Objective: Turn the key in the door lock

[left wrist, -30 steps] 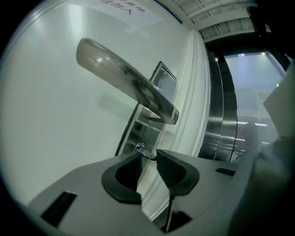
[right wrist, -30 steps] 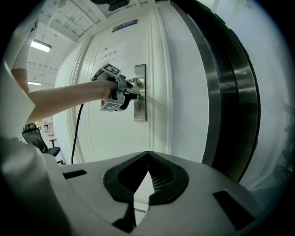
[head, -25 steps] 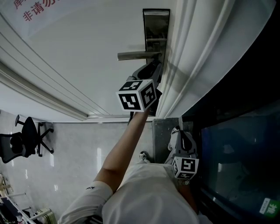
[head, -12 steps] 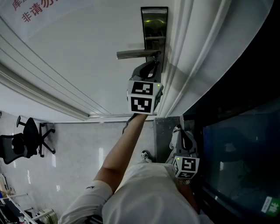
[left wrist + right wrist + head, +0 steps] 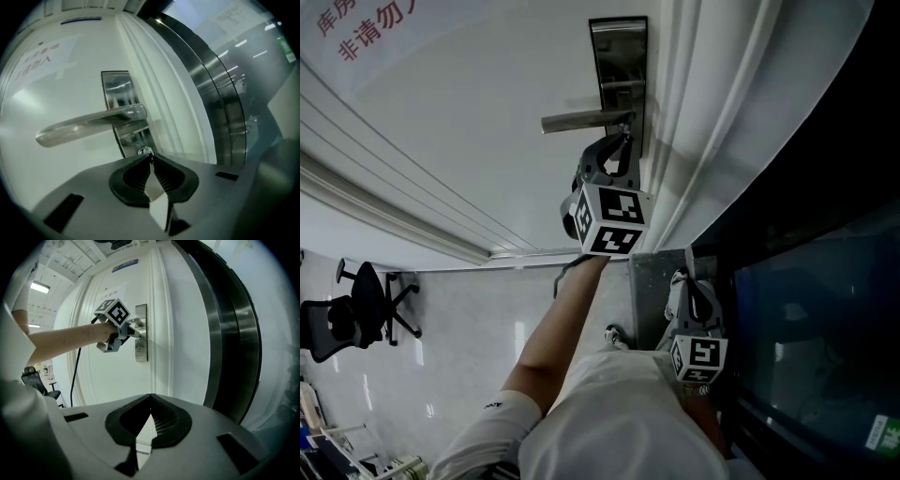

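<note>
Left gripper view showed the left gripper (image 5: 150, 158) up against the door lock, its two ribbed pads drawn in to a narrow gap and pinched at their tips on the key (image 5: 147, 152). The jaws had just been closing, with the key between them. The key sat in the keyhole in the lower part of the steel lock plate (image 5: 115, 89), just below the lever handle (image 5: 89, 124), which extended to the left of the plate. The key was too small in the frame to tell which way its bow was turned.

Head view showed the same gripper held out on the person's bare left arm (image 5: 567, 328), with its marker cube below the handle and the tips at the plate. The plate was mounted on a white door (image 5: 487, 112), close to the moulded door frame (image 5: 694, 122). A paper notice (image 5: 366, 23) with red characters was fixed to the door, well apart from the lock.

Right gripper view showed the right gripper (image 5: 150, 397) with its jaws brought together at the tips and nothing between them. It pointed toward the door from a distance and touched nothing. In the head view it hung low, close to the person's body, beside a dark glass panel (image 5: 806, 337).

An office chair (image 5: 356, 300) stood on the tiled floor (image 5: 469, 319), well apart from the door.
</note>
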{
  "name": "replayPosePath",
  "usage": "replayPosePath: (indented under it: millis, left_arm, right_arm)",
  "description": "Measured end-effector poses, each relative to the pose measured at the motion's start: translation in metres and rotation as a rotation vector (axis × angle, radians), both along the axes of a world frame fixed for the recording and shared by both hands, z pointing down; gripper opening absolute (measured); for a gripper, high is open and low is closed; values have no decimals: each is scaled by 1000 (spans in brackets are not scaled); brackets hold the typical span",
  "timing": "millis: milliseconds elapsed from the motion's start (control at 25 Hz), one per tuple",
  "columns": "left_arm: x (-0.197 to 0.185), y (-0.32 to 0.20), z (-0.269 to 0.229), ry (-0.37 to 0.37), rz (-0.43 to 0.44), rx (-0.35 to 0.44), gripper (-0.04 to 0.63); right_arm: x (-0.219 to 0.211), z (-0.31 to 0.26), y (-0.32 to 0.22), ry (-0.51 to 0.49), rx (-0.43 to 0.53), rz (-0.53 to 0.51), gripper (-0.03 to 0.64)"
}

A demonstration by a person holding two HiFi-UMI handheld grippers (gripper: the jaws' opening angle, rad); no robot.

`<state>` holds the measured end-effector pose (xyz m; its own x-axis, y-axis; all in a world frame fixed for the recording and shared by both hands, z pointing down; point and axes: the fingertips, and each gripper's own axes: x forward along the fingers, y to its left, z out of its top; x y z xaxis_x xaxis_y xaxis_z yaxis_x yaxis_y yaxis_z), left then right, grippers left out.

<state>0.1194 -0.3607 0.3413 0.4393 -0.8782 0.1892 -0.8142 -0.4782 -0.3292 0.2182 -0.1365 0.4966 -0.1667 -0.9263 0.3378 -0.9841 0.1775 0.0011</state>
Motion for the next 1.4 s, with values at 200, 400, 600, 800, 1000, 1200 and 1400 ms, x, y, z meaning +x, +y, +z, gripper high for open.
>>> replayPosePath:
  millis: [200, 400, 600, 800, 1000, 1200, 1400]
  left_arm:
    - [1, 3, 0, -105, -14, 52, 28]
    - [2, 5, 1, -275, -20, 111, 26]
    - [1, 11, 3, -231, -8, 116, 26]
    - [1, 26, 3, 179, 62, -27, 39]
    - [-6, 31, -2, 573, 111, -174, 70]
    - [-8, 30, 1, 889, 185, -278, 154]
    - [-16, 22, -12, 1208, 246, -345, 169]
  right_arm:
    - [5, 1, -1, 0, -4, 13, 3]
    - [2, 2, -1, 4, -11, 5, 3]
    - [1, 3, -2, 9, -15, 3, 3]
    - [-2, 5, -3, 11, -24, -7, 3]
    - [-13, 8, -3, 16, -33, -33, 3]
    - [-17, 10, -4, 28, -38, -45, 3]
    - [-16, 11, -7, 41, -47, -41, 3]
